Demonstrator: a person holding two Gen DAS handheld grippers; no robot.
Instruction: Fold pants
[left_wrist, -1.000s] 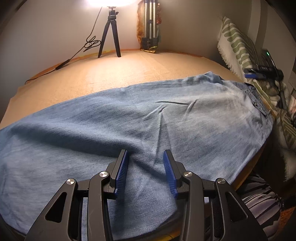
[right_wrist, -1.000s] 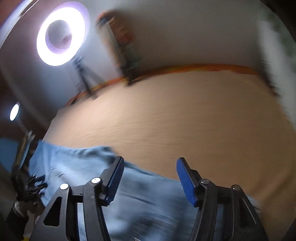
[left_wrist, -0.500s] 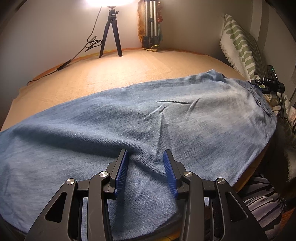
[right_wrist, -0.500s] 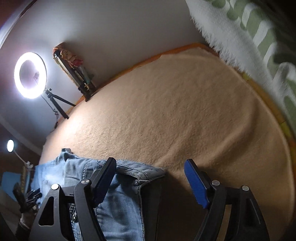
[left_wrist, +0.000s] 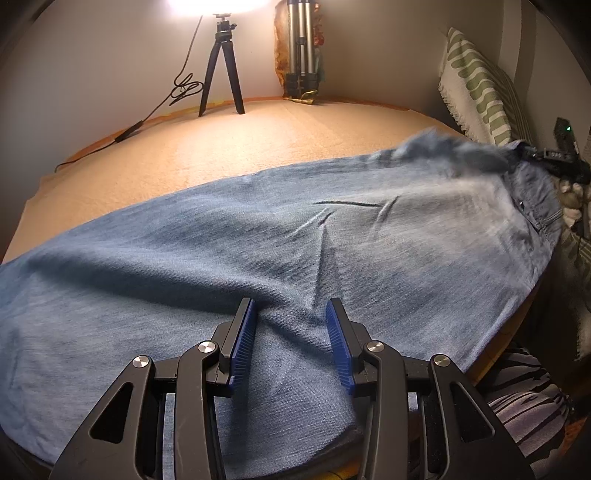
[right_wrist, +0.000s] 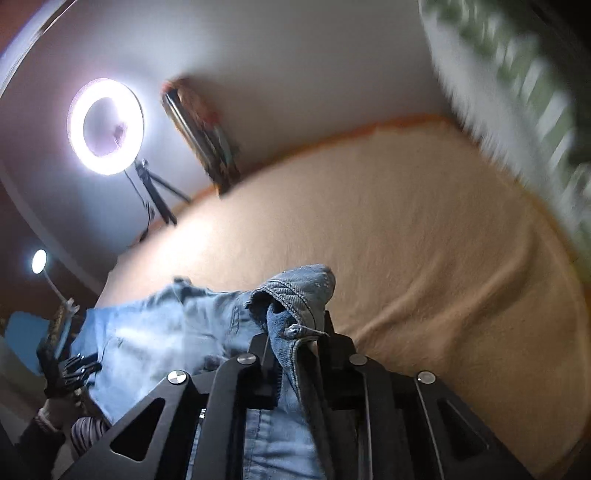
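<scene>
Across the tan blanket (left_wrist: 280, 136), faded blue pants (left_wrist: 258, 258) are lying creased; my right gripper (right_wrist: 295, 332), jaws just closed, is pinching their waistband, while my left gripper (left_wrist: 291, 332) is hovering half-open.

no readable text, labels, or numbers

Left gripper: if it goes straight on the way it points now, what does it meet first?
Most likely the jeans. The left gripper points down at the denim, its open jaws just above a raised fold. Depth is unclear, so its tips may already touch the cloth.
</scene>
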